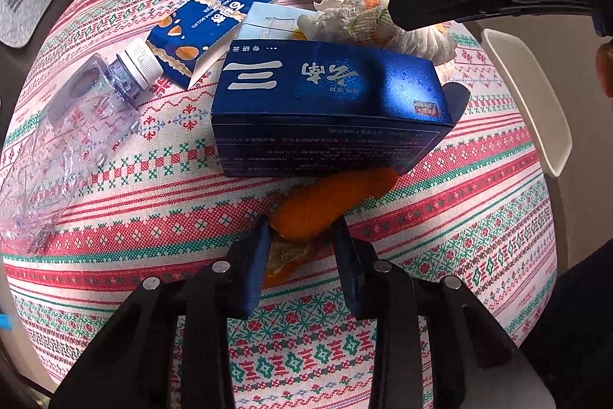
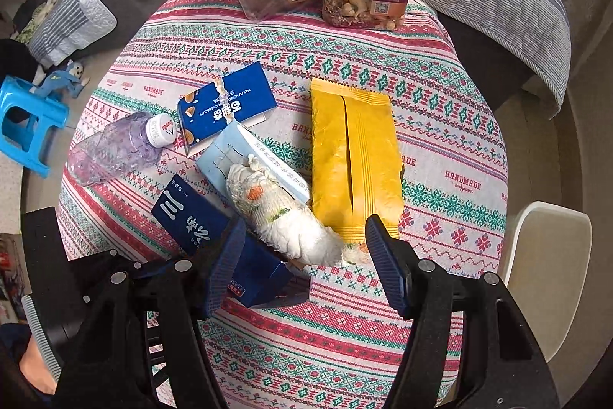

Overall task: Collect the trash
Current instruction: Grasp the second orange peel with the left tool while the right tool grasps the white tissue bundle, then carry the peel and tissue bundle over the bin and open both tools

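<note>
Furthest left on the patterned tablecloth (image 2: 440, 125) lies the crushed plastic bottle (image 2: 115, 150), on its side with its white cap toward the biscuit box (image 2: 226, 110). Right of that, the dark blue carton (image 1: 325, 102) lies flat with its long side across the left camera's view. An orange peel (image 1: 333, 206) pokes out from under the carton's near edge, its long axis slanting from near-left to far-right.

The left gripper (image 1: 300, 229) stands open with its fingers on either side of the peel's near end. That end is already between the tips, so this arm looks best placed to take it.

Further right, the right gripper (image 2: 304, 244) is also open and holds nothing. The crumpled paper towel (image 2: 279, 213) runs away from it, leaning left, with its near end between the tips. The yellow wrapper (image 2: 354, 160) lies flat just right of the towel, lengthwise away from that gripper
</note>
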### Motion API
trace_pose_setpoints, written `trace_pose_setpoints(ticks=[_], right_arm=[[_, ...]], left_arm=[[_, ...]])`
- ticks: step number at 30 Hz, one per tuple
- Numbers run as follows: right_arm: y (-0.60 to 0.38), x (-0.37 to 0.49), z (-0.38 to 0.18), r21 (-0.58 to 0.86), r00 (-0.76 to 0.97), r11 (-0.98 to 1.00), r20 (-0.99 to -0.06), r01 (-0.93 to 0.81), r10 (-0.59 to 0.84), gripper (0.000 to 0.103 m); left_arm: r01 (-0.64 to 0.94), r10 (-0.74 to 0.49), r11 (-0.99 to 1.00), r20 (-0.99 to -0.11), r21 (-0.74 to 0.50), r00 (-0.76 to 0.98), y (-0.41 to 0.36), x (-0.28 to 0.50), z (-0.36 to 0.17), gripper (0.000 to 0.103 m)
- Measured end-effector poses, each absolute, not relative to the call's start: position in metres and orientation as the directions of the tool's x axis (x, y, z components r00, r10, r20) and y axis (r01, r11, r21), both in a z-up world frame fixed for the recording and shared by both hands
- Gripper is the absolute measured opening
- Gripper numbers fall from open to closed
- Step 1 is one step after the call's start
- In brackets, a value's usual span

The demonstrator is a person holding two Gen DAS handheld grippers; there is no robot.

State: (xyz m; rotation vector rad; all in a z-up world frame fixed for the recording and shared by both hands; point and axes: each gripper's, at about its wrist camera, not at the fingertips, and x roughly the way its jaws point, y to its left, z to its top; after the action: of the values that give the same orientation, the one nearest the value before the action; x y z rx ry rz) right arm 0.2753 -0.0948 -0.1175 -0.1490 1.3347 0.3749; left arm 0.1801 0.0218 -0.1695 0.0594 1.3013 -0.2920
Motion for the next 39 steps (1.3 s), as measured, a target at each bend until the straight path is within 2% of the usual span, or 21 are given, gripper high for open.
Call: trace_pose_setpoints(ticks=[2,4,5,6,12,22,26,39], right_arm=[[-0.087,0.279,-0.124,0.103,0.175,0.931,-0.969,-0.35,0.173,0.062],[-0.081,0.281,-0.129,0.114,0.15,0.928,-0.973,-0.355,0.177,0.055],[-0.077,0.28,-0.132,0.12,0.138,0.924,-0.974,-0.364,0.18,0.044],[-0.074,0.279,-0.132,0.125,0.135,0.92,-0.973,-0.371,0.187,0.039],[-0.07,0.275,-0.13,0.156,0.124,0.92,-0.969,-0.359,0.213,0.028],[-0.093,0.261,-0.089,0.186,0.209,0.926,-0.942,-0.327,0.263,0.027],[-0.106,0.255,-0.071,0.197,0.243,0.928,-0.929,-0.316,0.28,0.027],[-0.173,0.23,-0.037,0.203,0.325,0.943,-0.902,-0.263,0.285,0.027]], left_arm=[[0.253,-0.193,0.958,-0.954,-0.133,0.229,0.024,0.179,-0.169,0.027],[0.255,-0.216,0.954,-0.951,-0.158,0.221,0.027,0.177,-0.166,0.024],[0.256,-0.225,0.952,-0.949,-0.166,0.22,0.028,0.173,-0.163,0.023],[0.256,-0.23,0.951,-0.948,-0.171,0.219,0.028,0.172,-0.161,0.022],[0.246,-0.255,0.949,-0.94,-0.198,0.226,0.036,0.163,-0.148,0.016],[0.211,-0.322,0.94,-0.902,-0.268,0.287,0.052,0.157,-0.108,0.013],[0.196,-0.314,0.946,-0.885,-0.26,0.342,0.054,0.157,-0.086,0.013],[0.21,-0.32,0.946,-0.826,-0.248,0.465,-0.02,0.162,-0.041,0.013]])
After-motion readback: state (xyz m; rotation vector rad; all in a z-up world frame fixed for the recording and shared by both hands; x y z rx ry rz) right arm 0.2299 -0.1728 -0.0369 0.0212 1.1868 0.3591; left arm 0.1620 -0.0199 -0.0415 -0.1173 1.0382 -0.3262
